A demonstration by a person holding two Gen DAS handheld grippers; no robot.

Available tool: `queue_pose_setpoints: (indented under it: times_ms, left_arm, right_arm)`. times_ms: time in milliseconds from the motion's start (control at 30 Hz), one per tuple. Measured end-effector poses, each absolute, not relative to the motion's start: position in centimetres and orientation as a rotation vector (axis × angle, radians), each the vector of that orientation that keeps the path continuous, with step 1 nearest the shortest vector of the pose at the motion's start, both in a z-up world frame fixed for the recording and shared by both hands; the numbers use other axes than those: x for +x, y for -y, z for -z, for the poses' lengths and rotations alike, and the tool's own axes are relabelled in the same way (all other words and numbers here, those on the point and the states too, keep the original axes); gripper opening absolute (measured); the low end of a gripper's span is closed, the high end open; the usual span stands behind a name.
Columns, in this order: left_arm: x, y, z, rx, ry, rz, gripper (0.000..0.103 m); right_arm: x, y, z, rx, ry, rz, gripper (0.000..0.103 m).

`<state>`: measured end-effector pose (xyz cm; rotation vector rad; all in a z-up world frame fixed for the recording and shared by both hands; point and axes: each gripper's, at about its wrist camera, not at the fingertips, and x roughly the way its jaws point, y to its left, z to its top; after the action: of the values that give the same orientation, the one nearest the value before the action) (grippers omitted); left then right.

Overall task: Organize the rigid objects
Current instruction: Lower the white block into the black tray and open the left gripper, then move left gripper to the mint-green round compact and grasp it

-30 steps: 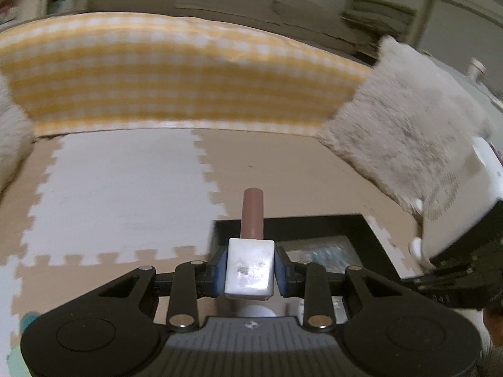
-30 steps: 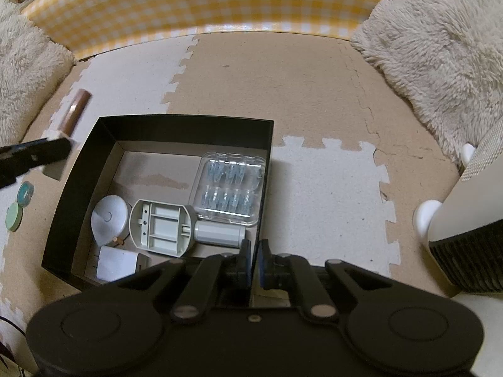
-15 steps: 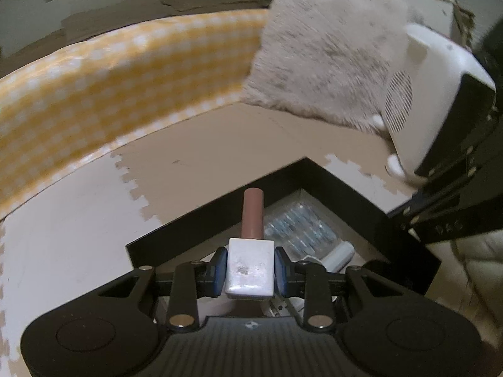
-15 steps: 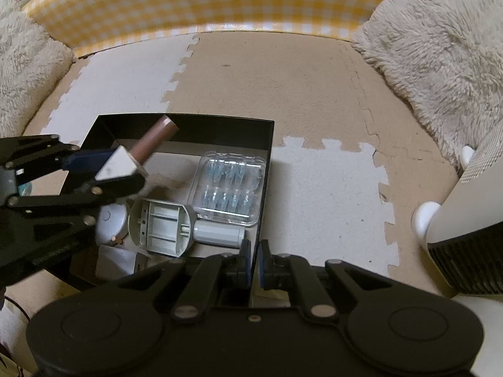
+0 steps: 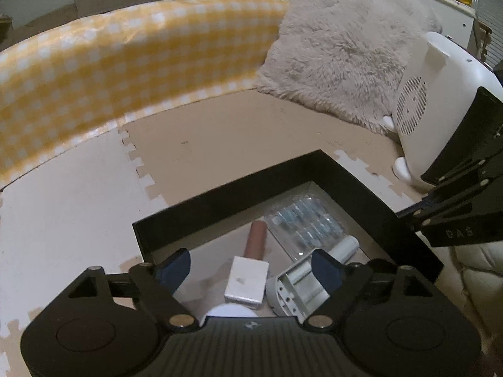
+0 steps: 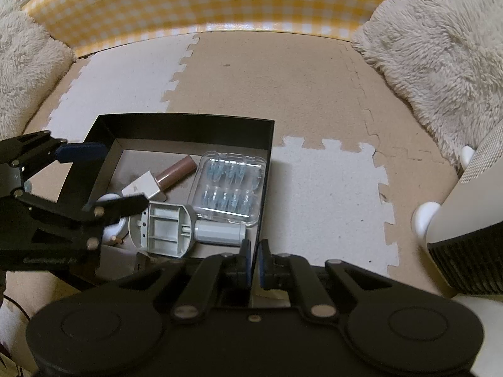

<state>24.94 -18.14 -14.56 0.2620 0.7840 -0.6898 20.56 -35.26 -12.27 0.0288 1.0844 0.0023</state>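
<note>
Lipstick-like tube [image 5: 253, 264] w/ white cap lies loose in black box [image 5: 239, 194], centre-low of frame, btwn left claw [image 5: 251, 267] fingers, which are spread apart. Right claw [image 6: 254, 260] pinches box's near wall. Drop step looks done; next: lift left claw clear w/o bumping tube.

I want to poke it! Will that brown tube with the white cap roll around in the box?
Probably not far. The tube is round, but its white cap looks square, so it should stop rolling. It lies flat in the black box, so it likely won't tip. It looks hard, not bendy.
</note>
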Motion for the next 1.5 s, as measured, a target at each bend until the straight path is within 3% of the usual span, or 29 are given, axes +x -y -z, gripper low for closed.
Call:
queue_pose_setpoints:
  times_ms: [133,267,933,1500]
  left_arm:
    - [24.8,18.0,14.1,0.248,-0.795,0.678,0.098]
    - [24.6,17.8,13.6,0.229,-0.789,0.670,0.103]
    - [22.9,15.8,12.8,0.202,-0.844,0.536,0.103]
    - [22.9,7.6,8.9,0.088,-0.866,0.405,0.103]
  right_arm:
    - [20.5,35.3,12.3,0.037,-1.084,-0.003,0.005]
    - [20.5,35.3,12.3,0.041,-1.084,-0.003,0.005]
    - [20.3,35.3,12.3,0.037,-1.073,-0.005,0.005]
    - [20.1,35.7,12.4,0.076,-1.066,-0.011,0.006]
